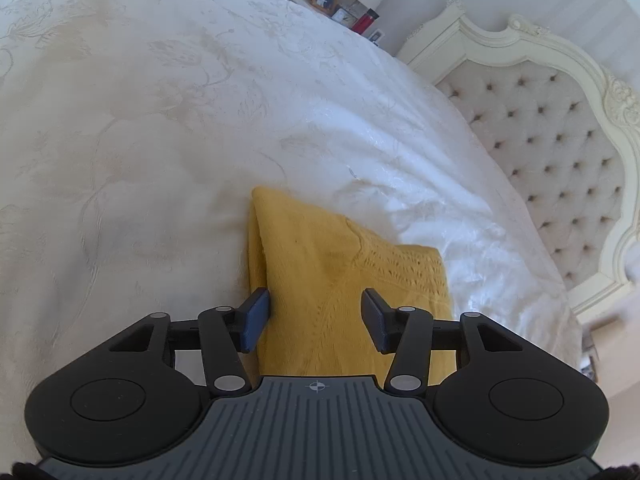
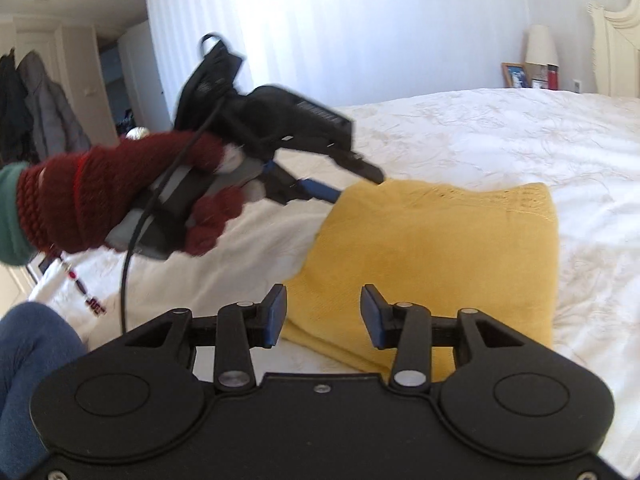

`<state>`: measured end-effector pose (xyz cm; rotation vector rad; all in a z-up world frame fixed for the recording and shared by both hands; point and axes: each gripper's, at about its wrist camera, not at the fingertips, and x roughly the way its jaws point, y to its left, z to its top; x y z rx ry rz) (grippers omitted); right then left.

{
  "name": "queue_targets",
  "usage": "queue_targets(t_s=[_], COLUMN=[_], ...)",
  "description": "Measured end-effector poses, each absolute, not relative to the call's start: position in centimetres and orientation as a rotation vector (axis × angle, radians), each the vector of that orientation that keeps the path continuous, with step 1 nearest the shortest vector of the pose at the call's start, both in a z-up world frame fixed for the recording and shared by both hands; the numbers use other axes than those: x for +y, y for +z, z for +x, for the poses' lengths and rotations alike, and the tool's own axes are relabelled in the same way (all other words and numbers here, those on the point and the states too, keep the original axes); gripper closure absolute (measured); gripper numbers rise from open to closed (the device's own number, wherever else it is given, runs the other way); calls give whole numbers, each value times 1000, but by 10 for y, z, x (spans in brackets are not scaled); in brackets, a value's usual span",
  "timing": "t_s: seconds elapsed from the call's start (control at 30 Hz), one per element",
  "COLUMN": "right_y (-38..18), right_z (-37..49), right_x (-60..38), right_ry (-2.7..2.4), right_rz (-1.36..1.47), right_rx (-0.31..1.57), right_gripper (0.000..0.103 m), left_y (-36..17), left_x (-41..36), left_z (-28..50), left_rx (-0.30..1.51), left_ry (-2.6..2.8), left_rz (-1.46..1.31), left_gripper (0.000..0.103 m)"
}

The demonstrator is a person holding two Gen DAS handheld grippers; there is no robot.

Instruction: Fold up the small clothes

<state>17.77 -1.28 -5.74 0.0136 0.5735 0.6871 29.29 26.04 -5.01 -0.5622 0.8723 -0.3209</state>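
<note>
A yellow knitted garment (image 1: 340,264) (image 2: 432,248) lies folded into a compact rectangle on the white bedspread (image 1: 160,140) (image 2: 500,140). My left gripper (image 1: 315,314) is open just above the garment's near edge, and its pads touch nothing. In the right wrist view the left gripper (image 2: 354,186) looks blurred at the garment's far left corner, held by a hand in a dark red knitted glove (image 2: 100,196). My right gripper (image 2: 324,314) is open over the garment's near left corner, with nothing pinched between its fingers.
A tufted cream headboard (image 1: 560,152) ends the bed on the right. A lamp (image 2: 541,50), a photo frame (image 2: 515,75) and a red item (image 1: 365,22) stand on a bedside table. Coats (image 2: 44,108) hang at far left. A blue-clad leg (image 2: 28,344) is at the bed's edge.
</note>
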Motion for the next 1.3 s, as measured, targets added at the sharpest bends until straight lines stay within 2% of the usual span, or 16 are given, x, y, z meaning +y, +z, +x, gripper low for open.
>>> queue_targets(t_s=[0.1, 0.17, 0.27, 0.43, 0.5, 0.83, 1.17, 1.23, 1.27, 1.3], right_y=[-54, -54, -60, -73, -78, -118, -129, -130, -130, -130], right_z=[195, 212, 237, 272, 279, 351, 376, 373, 370, 366], right_x=[-41, -61, -85, -110, -113, -110, -114, -115, -116, -118], right_ry=[625, 567, 497, 434, 439, 482, 500, 523, 528, 531], right_rz=[109, 178, 261, 325, 337, 530, 649, 657, 664, 671], right_rx=[595, 615, 659, 717, 740, 883, 877, 873, 870, 868], right_gripper=[41, 39, 30, 28, 26, 26, 25, 26, 32, 47], left_y=[-56, -63, -74, -91, -93, -105, -113, -113, -115, -120], left_x=[256, 254, 251, 248, 244, 226, 222, 221, 220, 220], left_z=[272, 260, 248, 241, 242, 260, 260, 259, 261, 262], left_rx=[886, 905, 935, 972, 975, 971, 938, 936, 948, 982], left_ry=[-341, -347, -332, -343, -363, -445, -506, -518, -518, -512], left_rz=[-559, -574, -594, -661, -688, -691, -741, -742, -744, -759], left_gripper=[42, 41, 37, 36, 30, 18, 16, 30, 64, 88])
